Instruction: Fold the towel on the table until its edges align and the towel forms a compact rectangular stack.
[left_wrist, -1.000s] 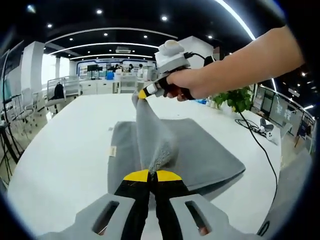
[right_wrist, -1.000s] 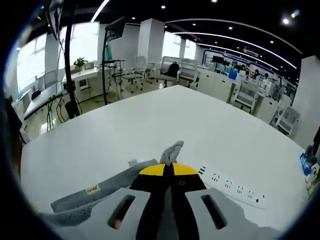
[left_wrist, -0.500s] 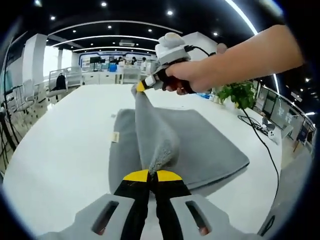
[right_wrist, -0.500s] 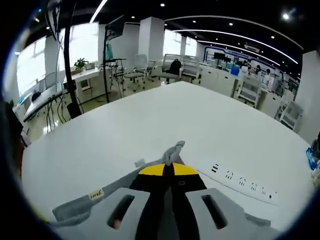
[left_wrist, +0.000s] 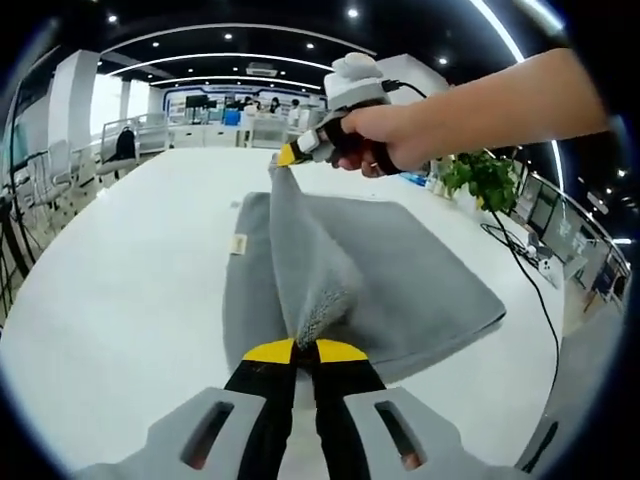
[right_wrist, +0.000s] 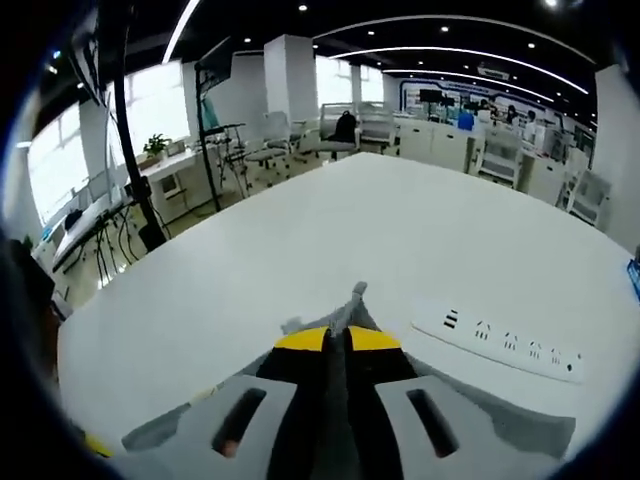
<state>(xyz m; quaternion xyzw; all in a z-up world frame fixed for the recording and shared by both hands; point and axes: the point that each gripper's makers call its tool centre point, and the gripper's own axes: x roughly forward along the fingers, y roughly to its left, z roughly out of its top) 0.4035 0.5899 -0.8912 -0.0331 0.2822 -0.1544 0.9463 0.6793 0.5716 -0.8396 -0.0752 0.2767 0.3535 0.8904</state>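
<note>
A grey towel (left_wrist: 400, 275) lies spread on the white table (left_wrist: 120, 300) in the left gripper view. My left gripper (left_wrist: 305, 345) is shut on a near corner of it, and the cloth rises as a taut ridge to my right gripper (left_wrist: 283, 160), held by a hand and shut on the far corner above the table. In the right gripper view my right gripper (right_wrist: 338, 336) pinches a grey towel corner (right_wrist: 350, 305) that pokes out past its yellow tips, with the rest of the towel (right_wrist: 500, 420) below.
A white power strip (right_wrist: 500, 342) lies on the table right of the right gripper. A black cable (left_wrist: 535, 320) runs along the table's right side, past a green plant (left_wrist: 480, 180). Chairs and desks stand beyond the table edge.
Both grippers keep their hold on the towel corners. The right gripper has shifted a little further across the table, and the power strip now sits closer in its view.
</note>
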